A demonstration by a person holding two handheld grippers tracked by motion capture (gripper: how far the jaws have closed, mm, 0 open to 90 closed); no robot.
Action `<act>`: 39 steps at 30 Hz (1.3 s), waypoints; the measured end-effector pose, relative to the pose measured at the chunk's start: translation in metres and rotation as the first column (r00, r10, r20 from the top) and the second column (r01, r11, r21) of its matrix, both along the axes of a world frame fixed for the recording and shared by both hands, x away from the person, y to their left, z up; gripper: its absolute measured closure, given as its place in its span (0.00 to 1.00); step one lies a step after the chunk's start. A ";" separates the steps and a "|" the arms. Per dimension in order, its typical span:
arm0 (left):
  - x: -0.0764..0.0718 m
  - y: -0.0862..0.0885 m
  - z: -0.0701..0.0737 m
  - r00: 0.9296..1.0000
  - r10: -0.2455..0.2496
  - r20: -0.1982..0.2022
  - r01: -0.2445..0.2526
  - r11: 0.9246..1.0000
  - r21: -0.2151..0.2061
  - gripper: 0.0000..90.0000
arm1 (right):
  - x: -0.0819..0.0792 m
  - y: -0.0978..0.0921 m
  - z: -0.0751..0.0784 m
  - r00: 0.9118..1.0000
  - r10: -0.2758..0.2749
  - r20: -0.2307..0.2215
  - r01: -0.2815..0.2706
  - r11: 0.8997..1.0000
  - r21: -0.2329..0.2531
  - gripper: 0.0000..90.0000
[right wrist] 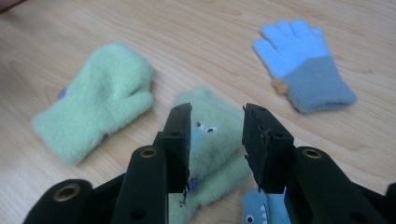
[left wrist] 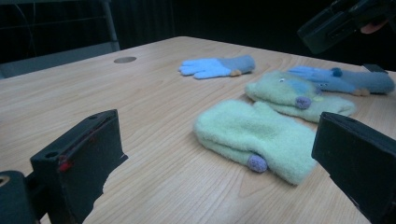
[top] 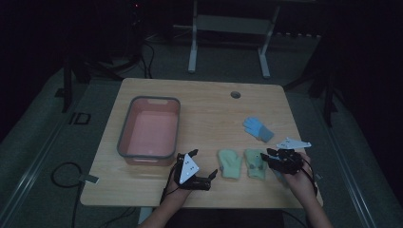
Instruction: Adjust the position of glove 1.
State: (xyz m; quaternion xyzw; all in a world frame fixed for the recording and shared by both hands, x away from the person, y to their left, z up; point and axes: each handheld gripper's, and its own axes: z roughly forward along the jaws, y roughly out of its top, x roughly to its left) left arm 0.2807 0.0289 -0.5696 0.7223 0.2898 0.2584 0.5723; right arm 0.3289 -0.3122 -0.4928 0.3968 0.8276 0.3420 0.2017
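Note:
Two green mittens lie near the table's front edge: a plain one (top: 230, 164) (left wrist: 257, 137) (right wrist: 98, 107) and one with a face (top: 255, 164) (left wrist: 289, 93) (right wrist: 208, 140). A blue glove (top: 258, 128) (left wrist: 217, 66) (right wrist: 303, 70) lies farther back. A second blue glove (left wrist: 345, 79) (right wrist: 257, 212) rests beside the face mitten. My left gripper (top: 205, 165) (left wrist: 219, 140) is wide open, low over the table, facing the plain mitten. My right gripper (top: 267, 158) (right wrist: 215, 140) hovers over the face mitten, jaws partly apart with nothing between them.
A pink basin with a grey rim (top: 124, 133) stands at the table's left side, just behind the left gripper. A round cable hole (top: 235, 94) sits near the far edge. Bare wood (top: 209, 118) lies between the basin and the gloves.

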 end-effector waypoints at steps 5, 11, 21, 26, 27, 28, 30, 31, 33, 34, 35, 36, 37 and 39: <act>0.000 0.000 0.000 1.000 0.001 0.001 -0.001 1.000 0.000 0.02 | 0.005 -0.002 -0.004 0.999 0.037 -0.014 -0.037 0.999 -0.007 0.69; 0.000 0.000 0.000 1.000 0.003 0.004 -0.003 1.000 0.001 0.02 | 0.005 -0.003 -0.019 0.990 0.138 -0.008 -0.138 0.990 -0.028 0.69; -0.001 0.000 0.000 1.000 0.004 0.009 -0.004 1.000 -0.001 0.02 | 0.005 0.004 -0.041 0.993 0.118 -0.028 -0.118 0.993 -0.024 0.67; -0.001 0.000 0.000 1.000 0.003 0.012 -0.003 1.000 -0.005 0.02 | 0.003 0.008 -0.052 0.994 0.098 -0.045 -0.101 0.993 -0.055 0.76; -0.001 0.000 0.000 1.000 0.004 0.012 -0.004 1.000 -0.005 0.02 | 0.002 0.010 -0.052 0.995 0.094 -0.038 -0.096 0.993 -0.064 0.80; -0.001 0.000 0.000 1.000 0.004 0.013 -0.004 1.000 -0.006 0.02 | 0.000 0.012 -0.053 0.995 0.095 -0.031 -0.097 0.992 -0.077 0.84; -0.001 0.000 0.000 1.000 0.004 0.014 -0.004 1.000 -0.006 0.02 | -0.001 0.016 -0.053 0.997 0.074 -0.028 -0.076 0.992 -0.096 0.89; -0.002 0.000 0.000 1.000 0.005 0.015 -0.005 1.000 -0.005 0.02 | -0.001 0.017 -0.052 0.998 0.060 -0.030 -0.062 0.993 -0.101 0.90; -0.002 0.000 0.000 1.000 0.005 0.016 -0.005 1.000 -0.004 0.02 | -0.002 0.020 -0.051 0.999 0.032 -0.028 -0.035 0.994 -0.105 0.92; -0.002 0.000 0.000 1.000 0.004 0.016 -0.004 1.000 -0.005 0.02 | -0.002 0.020 -0.049 0.999 0.018 -0.034 -0.021 0.995 -0.094 0.93; -0.001 0.000 0.000 1.000 0.004 0.015 -0.004 1.000 -0.005 0.02 | -0.003 0.020 -0.047 0.999 0.000 -0.038 -0.003 0.997 -0.076 0.93; -0.001 0.001 0.000 1.000 0.003 0.015 -0.003 1.000 -0.006 0.02 | -0.004 0.021 -0.042 1.000 -0.014 -0.027 0.012 0.997 -0.081 0.93; -0.001 0.001 0.000 1.000 0.003 0.014 -0.003 1.000 -0.007 0.02 | -0.005 0.022 -0.037 1.000 -0.029 -0.009 0.028 0.996 -0.088 0.93; -0.001 0.001 -0.001 1.000 0.001 0.013 -0.001 1.000 -0.014 0.02 | -0.007 0.022 -0.024 0.999 -0.050 0.013 0.051 0.997 -0.061 0.93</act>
